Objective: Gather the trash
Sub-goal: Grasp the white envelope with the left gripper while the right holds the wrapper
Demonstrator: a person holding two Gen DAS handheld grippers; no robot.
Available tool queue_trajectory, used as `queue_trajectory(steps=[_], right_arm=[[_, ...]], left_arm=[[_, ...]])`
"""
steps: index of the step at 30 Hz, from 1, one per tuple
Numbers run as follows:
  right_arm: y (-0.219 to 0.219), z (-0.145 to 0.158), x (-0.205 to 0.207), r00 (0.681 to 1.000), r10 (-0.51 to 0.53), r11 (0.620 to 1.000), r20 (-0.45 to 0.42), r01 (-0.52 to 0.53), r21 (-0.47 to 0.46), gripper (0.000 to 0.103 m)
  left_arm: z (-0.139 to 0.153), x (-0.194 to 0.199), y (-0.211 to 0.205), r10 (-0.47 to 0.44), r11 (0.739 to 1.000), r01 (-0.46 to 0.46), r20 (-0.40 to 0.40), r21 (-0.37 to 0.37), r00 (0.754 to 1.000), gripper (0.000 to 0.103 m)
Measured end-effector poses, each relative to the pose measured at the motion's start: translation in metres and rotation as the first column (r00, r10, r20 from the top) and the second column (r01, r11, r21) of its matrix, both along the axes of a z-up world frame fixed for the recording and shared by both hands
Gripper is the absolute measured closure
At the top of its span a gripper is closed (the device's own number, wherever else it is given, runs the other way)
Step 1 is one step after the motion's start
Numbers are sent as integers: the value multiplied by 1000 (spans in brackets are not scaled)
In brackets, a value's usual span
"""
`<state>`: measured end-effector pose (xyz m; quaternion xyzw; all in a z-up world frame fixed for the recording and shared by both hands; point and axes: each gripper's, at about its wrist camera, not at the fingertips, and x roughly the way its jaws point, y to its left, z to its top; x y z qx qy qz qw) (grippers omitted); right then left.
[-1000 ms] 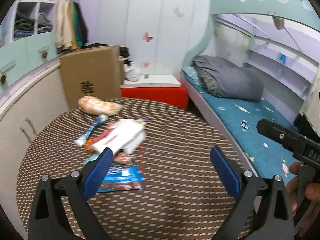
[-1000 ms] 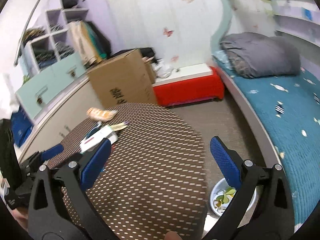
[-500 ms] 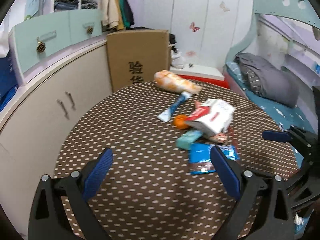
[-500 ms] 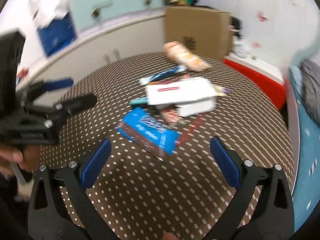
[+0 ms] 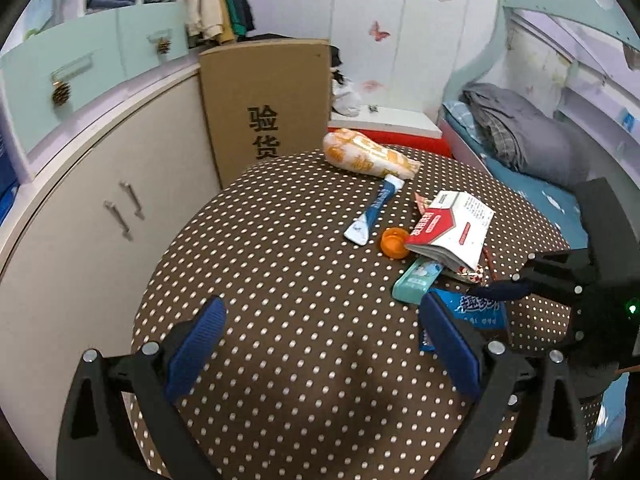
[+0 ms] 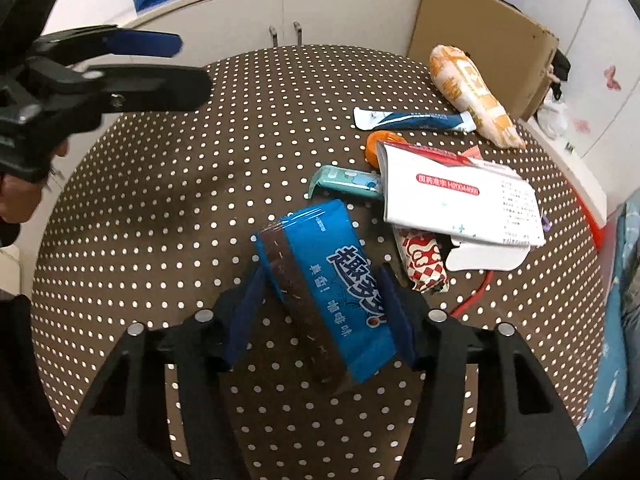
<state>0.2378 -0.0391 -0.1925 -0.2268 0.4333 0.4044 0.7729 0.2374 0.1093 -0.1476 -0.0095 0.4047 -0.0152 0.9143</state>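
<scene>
Trash lies on a round brown dotted table [image 5: 280, 264]: an orange snack bag [image 5: 368, 156], a blue-white tube [image 5: 374, 210], an orange cap [image 5: 394, 242], a white-red box [image 5: 452, 228], a teal pack [image 5: 416, 280], a red-white checked wrapper [image 6: 422, 260]. My right gripper [image 6: 320, 312] has its pads on both sides of a blue wrapper [image 6: 332, 280], closing on it. My left gripper [image 5: 320, 344] is open and empty above the table's near left; it also shows in the right wrist view [image 6: 160, 64].
A cardboard box [image 5: 264, 104] stands behind the table. White cabinets [image 5: 88, 208] run along the left. A bed with a grey blanket [image 5: 520, 132] is at the right, a red bench [image 5: 400, 136] behind.
The right gripper has dropped down to the table and narrowed around the blue wrapper. The left gripper has held over the table's left side, still open.
</scene>
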Motion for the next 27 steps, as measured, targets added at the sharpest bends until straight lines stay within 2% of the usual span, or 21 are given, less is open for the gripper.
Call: queue_trajectory(steps=[5, 9, 12, 17, 19, 23, 24, 25, 27], right_arm=[[-21, 1, -6, 993, -118, 992, -15, 119, 49, 67], [-46, 2, -16, 977, -214, 975, -20, 215, 48, 68], [-75, 4, -24, 951, -305, 948, -45, 308, 76, 69], [-122, 11, -19, 889, -452, 878, -72, 458, 137, 69], [-136, 13, -14, 867, -493, 853, -75, 498, 156, 69], [-157, 19, -5, 833, -547, 810, -85, 552, 198, 69], [-162, 21, -3, 826, -557, 802, -85, 562, 205, 69], [-164, 22, -1, 822, -563, 798, -82, 567, 205, 69], [-168, 26, 6, 815, -575, 790, -76, 577, 209, 69]], left_arm=[[-3, 22, -16, -63, 998, 63, -18, -2, 998, 8], [-8, 39, -36, -134, 991, 134, -30, 6, 991, 8], [-12, 52, -52, -194, 981, 195, -39, 9, 980, 8], [-22, 77, -79, -295, 955, 297, -63, 26, 954, 8], [-25, 86, -87, -336, 941, 338, -78, 7, 939, 8], [-31, 106, -105, -390, 919, 395, -125, 14, 912, 8], [-34, 110, -108, -397, 915, 404, -142, 20, 907, 9], [-37, 114, -113, -411, 907, 420, -165, 20, 897, 21], [-40, 118, -115, -422, 903, 430, -192, 2, 886, 35]])
